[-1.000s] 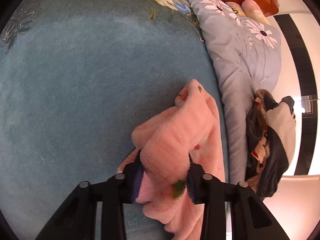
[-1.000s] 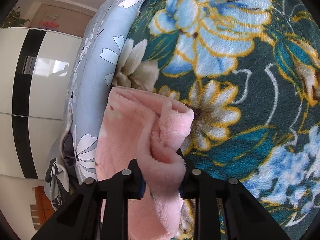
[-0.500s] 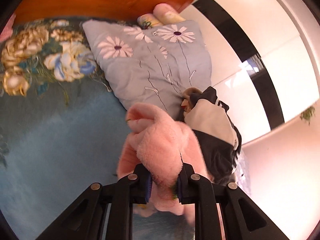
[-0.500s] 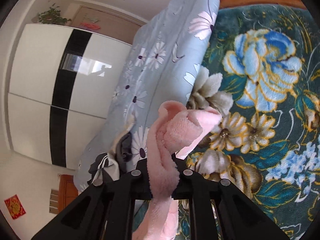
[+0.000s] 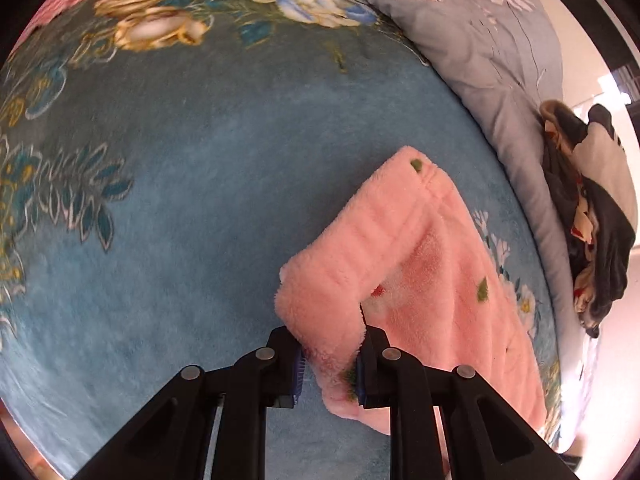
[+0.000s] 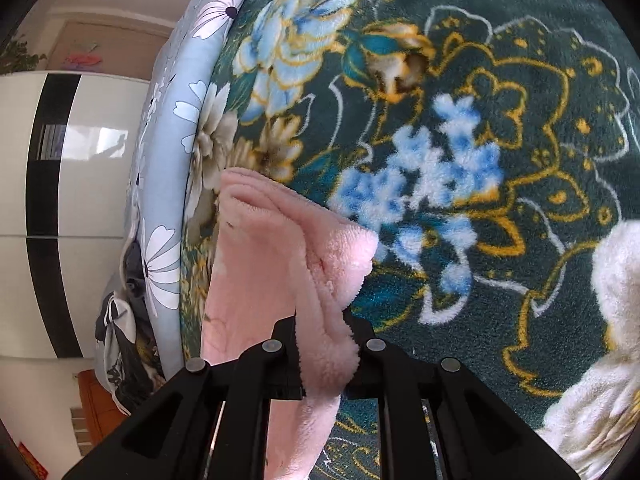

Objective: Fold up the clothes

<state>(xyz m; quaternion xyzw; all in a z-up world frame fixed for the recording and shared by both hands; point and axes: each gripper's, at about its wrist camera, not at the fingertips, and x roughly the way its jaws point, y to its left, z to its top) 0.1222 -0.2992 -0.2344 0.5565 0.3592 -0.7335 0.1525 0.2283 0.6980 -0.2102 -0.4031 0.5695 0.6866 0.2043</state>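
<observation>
A pink fleece garment point(image 5: 420, 264) with small green and red specks hangs over the blue floral blanket point(image 5: 180, 200). My left gripper point(image 5: 330, 360) is shut on one bunched edge of it, and the cloth stretches away to the right. In the right wrist view the same pink fleece garment point(image 6: 280, 248) is pinched at another edge by my right gripper point(image 6: 324, 356), which is shut on a thick fold. The rest of the cloth falls to the lower left, below the frame.
A grey-blue quilt with white daisies point(image 5: 492, 40) lies along the bed's far side, also seen as the quilt point(image 6: 168, 152). A heap of dark and patterned clothes point(image 5: 588, 216) sits on it. A white and black wardrobe point(image 6: 60, 200) stands beyond.
Both grippers lifted the pink garment up and then swung it back down over the blanket. The cloth is now spread wider between them than a second ago.
</observation>
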